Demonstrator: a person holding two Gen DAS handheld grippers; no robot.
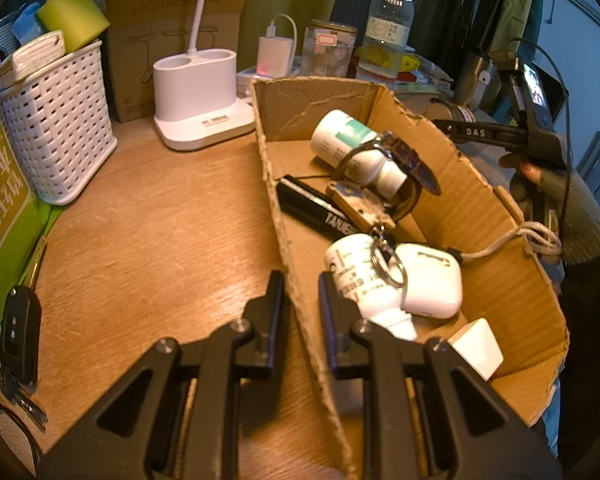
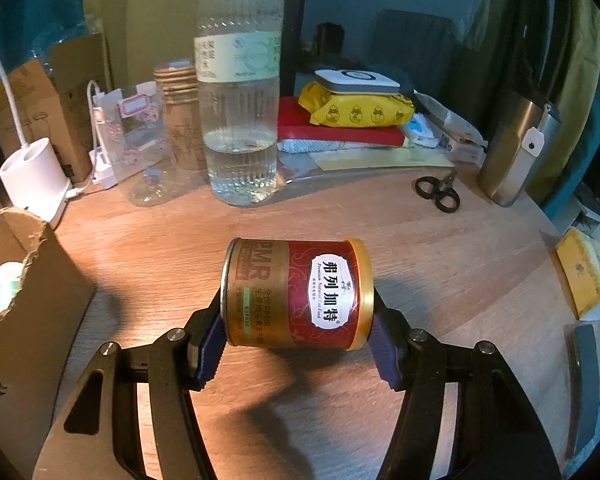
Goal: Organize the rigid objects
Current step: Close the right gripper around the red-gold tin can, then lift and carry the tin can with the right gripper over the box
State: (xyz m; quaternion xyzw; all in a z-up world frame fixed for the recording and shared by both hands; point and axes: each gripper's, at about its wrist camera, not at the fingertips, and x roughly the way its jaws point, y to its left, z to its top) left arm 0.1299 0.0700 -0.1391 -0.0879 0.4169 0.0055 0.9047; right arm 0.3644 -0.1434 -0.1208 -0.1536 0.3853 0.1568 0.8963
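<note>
My left gripper (image 1: pixel 301 294) is shut on the near left wall of an open cardboard box (image 1: pixel 496 240), one finger outside and one inside. The box holds a white and green bottle (image 1: pixel 350 142), a wristwatch (image 1: pixel 404 160), a black tube (image 1: pixel 318 208), a keychain (image 1: pixel 364 204), a white earbud case (image 1: pixel 430 280) and a small white bottle (image 1: pixel 358 276). My right gripper (image 2: pixel 298 326) is shut on a red and gold can (image 2: pixel 296 294), held sideways just above the wooden table (image 2: pixel 440 248). The can (image 1: pixel 458 114) also shows beyond the box in the left wrist view.
A white basket (image 1: pixel 60 120), a white lamp base (image 1: pixel 200 100) and a car key (image 1: pixel 18 336) lie left of the box. A water bottle (image 2: pixel 238 80), paper cups (image 2: pixel 180 120), scissors (image 2: pixel 438 192), a metal flask (image 2: pixel 516 152) and stacked packets (image 2: pixel 356 114) stand behind the can.
</note>
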